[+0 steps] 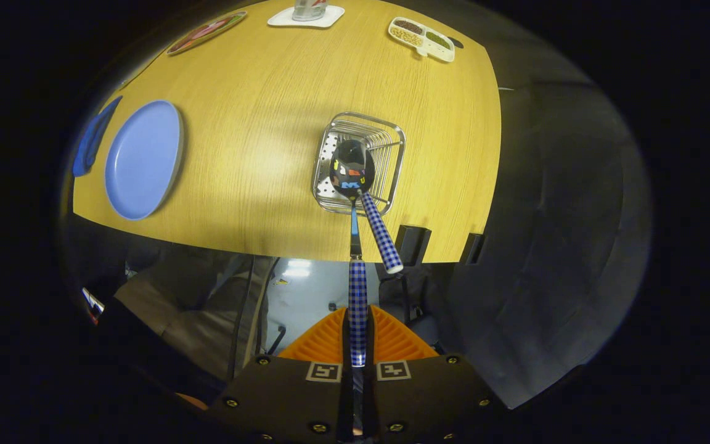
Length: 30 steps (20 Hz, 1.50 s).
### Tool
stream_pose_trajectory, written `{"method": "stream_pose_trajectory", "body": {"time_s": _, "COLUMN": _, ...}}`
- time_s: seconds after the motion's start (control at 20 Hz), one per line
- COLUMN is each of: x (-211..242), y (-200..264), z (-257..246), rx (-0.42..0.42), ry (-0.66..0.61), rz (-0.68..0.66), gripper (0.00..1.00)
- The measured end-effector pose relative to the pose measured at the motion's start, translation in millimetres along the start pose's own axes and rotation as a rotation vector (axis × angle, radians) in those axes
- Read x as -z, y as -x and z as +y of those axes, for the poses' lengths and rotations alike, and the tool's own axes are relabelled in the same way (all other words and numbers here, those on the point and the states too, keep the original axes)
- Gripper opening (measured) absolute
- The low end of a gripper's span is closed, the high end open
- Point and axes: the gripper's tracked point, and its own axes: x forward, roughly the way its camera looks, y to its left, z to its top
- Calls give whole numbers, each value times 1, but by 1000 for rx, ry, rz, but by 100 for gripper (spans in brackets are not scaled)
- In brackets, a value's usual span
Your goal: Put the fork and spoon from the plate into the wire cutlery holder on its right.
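My gripper (358, 333) is shut on the checked handle of the spoon (353, 179), which points straight ahead from the fingers. The spoon's shiny bowl hangs over the open top of the wire cutlery holder (392, 151) on the wooden table. A second checked handle, that of the fork (382, 233), sticks out of the holder and leans toward me, just right of the spoon's stem. The blue plate (143, 159) lies bare on the table, far to the left of the holder.
A divided snack tray (423, 38), a white coaster with a glass (307, 13) and a patterned dish (206, 32) sit along the table's far side. A blue object (92, 140) lies left of the plate. Two dark clamps (412, 242) grip the near table edge.
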Motion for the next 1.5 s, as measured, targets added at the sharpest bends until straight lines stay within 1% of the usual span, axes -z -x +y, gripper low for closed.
{"method": "stream_pose_trajectory", "body": {"time_s": 0.4, "x": -21, "y": -12, "z": -18, "rx": 24, "ry": 88, "rz": 131, "gripper": 6}}
{"method": "stream_pose_trajectory", "body": {"time_s": 0.5, "x": -16, "y": -16, "z": -19, "rx": 29, "ry": 103, "rz": 174, "gripper": 6}}
{"method": "stream_pose_trajectory", "body": {"time_s": 0.6, "x": -21, "y": -12, "z": -19, "rx": 28, "ry": 118, "rz": 159, "gripper": 6}}
{"method": "stream_pose_trajectory", "body": {"time_s": 0.7, "x": -30, "y": -6, "z": -23, "rx": 54, "ry": 135, "rz": 146, "gripper": 6}}
{"method": "stream_pose_trajectory", "body": {"time_s": 0.85, "x": -34, "y": -6, "z": -20, "rx": 51, "ry": 150, "rz": 165, "gripper": 9}}
{"method": "stream_pose_trajectory", "body": {"time_s": 0.9, "x": -36, "y": -9, "z": -20, "rx": 49, "ry": 160, "rz": 163, "gripper": 13}}
{"method": "stream_pose_trajectory", "body": {"time_s": 1.2, "x": -43, "y": 1, "z": -25, "rx": 57, "ry": 166, "rz": 129, "gripper": 13}}
{"method": "stream_pose_trajectory", "body": {"time_s": 1.25, "x": -45, "y": 5, "z": -25, "rx": 49, "ry": 155, "rz": 100, "gripper": 17}}
{"method": "stream_pose_trajectory", "body": {"time_s": 1.3, "x": -44, "y": 6, "z": -25, "rx": 38, "ry": 150, "rz": 73, "gripper": 39}}
{"method": "stream_pose_trajectory", "body": {"time_s": 1.45, "x": -45, "y": 15, "z": -19, "rx": -12, "ry": 81, "rz": -9, "gripper": 99}}
{"method": "stream_pose_trajectory", "body": {"time_s": 1.5, "x": -46, "y": 21, "z": -21, "rx": -10, "ry": 64, "rz": -45, "gripper": 96}}
